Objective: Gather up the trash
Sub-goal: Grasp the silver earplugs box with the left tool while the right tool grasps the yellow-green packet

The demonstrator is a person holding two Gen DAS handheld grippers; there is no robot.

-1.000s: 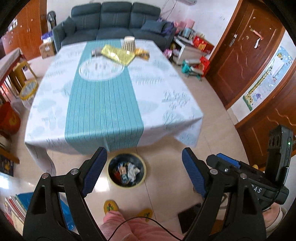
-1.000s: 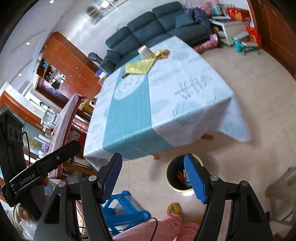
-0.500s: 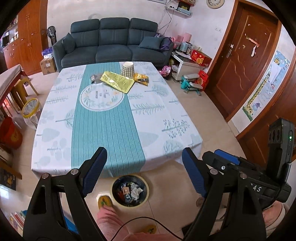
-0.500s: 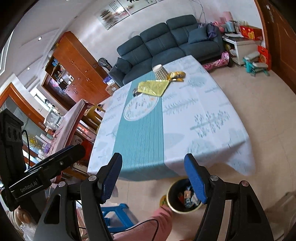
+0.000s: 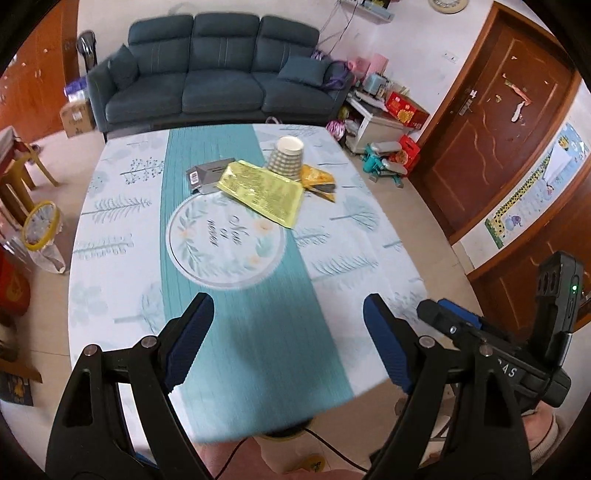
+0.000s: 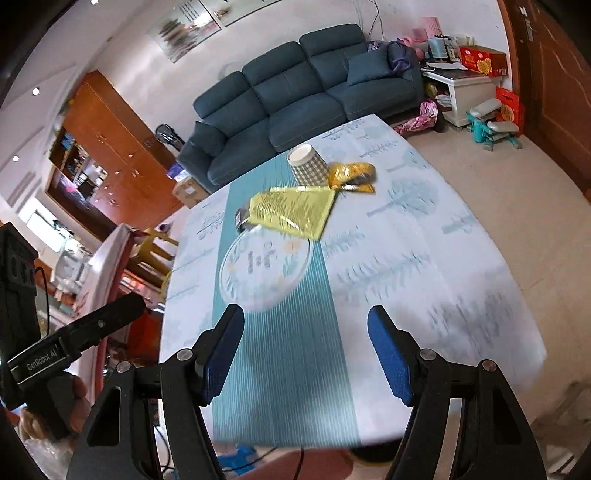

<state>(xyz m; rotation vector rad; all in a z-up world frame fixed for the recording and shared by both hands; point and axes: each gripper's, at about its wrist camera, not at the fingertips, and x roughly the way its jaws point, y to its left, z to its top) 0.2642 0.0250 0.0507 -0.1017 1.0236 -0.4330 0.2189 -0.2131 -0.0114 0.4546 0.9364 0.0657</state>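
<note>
Table [image 5: 110, 229] w/ teal runner, sofa behind | L view: left gripper [image 5: 284, 343] jaws spread, empty; yellow wrapper [image 5: 262, 192], paper cup [image 5: 286, 158], grey box [image 5: 207, 178] at far end | R view: right gripper [image 6: 304, 354] jaws spread, empty; trash well apart | Risk: long reach may topple cup.

Ahead of my grippers: table [image 5: 122, 229] with white leaf-print cloth and a teal runner [image 5: 255, 332] down the middle. Beyond its far edge, dark blue 3-seat sofa [image 5: 221, 85] against a white wall [image 6: 155, 33]. Ahead-right, brown wooden door [image 5: 498, 122] and a low white cabinet [image 5: 373, 122] with a red box [image 5: 406, 109]. Ahead-left, orange-brown wooden cabinets [image 6: 110, 147], cardboard box [image 5: 77, 116], yellow stool [image 6: 157, 245]. Beige tile floor [image 6: 517, 206]. Ceiling spotlights lit, upper left.
</note>
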